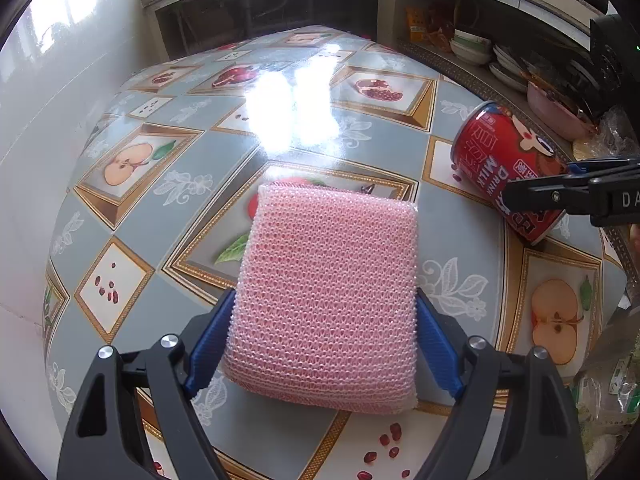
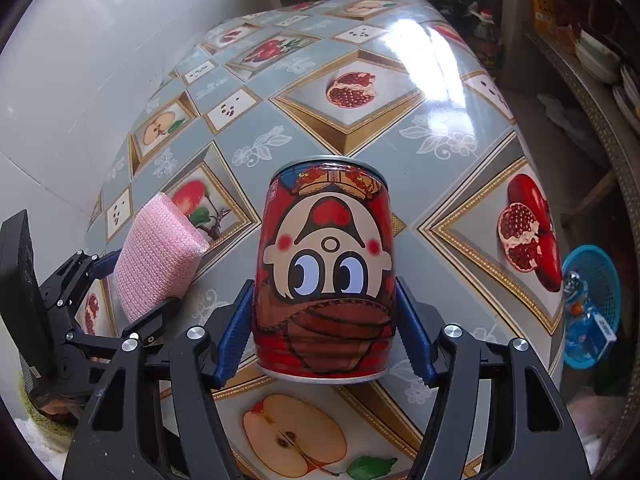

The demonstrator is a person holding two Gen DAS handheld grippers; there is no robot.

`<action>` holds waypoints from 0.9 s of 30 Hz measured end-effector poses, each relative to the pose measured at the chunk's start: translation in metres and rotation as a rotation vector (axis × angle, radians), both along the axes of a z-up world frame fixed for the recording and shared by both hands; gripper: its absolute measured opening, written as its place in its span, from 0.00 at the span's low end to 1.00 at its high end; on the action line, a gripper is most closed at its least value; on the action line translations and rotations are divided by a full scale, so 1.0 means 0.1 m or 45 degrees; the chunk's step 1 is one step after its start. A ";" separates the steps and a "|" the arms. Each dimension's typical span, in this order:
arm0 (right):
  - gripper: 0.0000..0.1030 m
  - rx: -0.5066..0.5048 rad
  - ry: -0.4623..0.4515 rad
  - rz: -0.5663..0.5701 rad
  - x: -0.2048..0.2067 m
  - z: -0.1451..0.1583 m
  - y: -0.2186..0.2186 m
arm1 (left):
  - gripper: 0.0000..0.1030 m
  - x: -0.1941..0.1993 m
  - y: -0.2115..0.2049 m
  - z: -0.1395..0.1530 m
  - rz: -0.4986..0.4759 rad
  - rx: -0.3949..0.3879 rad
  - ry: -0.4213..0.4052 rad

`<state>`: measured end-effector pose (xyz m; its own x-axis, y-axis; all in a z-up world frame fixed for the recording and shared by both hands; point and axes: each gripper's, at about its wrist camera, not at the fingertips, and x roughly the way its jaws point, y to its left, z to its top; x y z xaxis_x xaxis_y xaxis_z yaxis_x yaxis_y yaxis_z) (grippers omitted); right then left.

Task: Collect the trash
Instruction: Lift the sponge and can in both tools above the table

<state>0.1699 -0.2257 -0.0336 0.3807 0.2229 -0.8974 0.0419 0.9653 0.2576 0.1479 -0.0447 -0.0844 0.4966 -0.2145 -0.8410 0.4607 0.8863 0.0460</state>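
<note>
A pink mesh sponge (image 1: 328, 280) sits between the blue pads of my left gripper (image 1: 324, 294), which is shut on its two sides and holds it tilted above the fruit-patterned tablecloth (image 1: 168, 152). A red milk-drink can (image 2: 324, 264) with a cartoon face, seen upside down, stands between the pads of my right gripper (image 2: 324, 282), which press on both its sides. In the left wrist view the can (image 1: 496, 152) leans at the table's right edge with the right gripper (image 1: 568, 184) across it. The right wrist view shows the sponge (image 2: 156, 256) and left gripper (image 2: 140, 280) at the left.
A white wall (image 1: 36, 160) borders the table's left side. Shelves with bowls and plates (image 1: 472, 48) run along the right, close to the table edge. A blue basket (image 2: 596, 276) sits low on the right, and a bottle (image 2: 486, 36) stands beyond the far corner.
</note>
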 end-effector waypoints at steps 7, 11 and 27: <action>0.60 0.030 -0.022 -0.041 -0.12 0.03 -0.09 | 0.80 0.00 0.00 0.01 0.002 -0.005 -0.005; 0.60 0.061 -0.042 -0.075 -0.21 0.07 -0.17 | 0.80 0.00 0.01 0.04 0.001 -0.023 -0.014; 0.60 0.170 -0.196 -0.320 -0.72 0.39 -0.71 | 0.79 0.06 -0.21 0.41 -0.076 -0.154 -0.057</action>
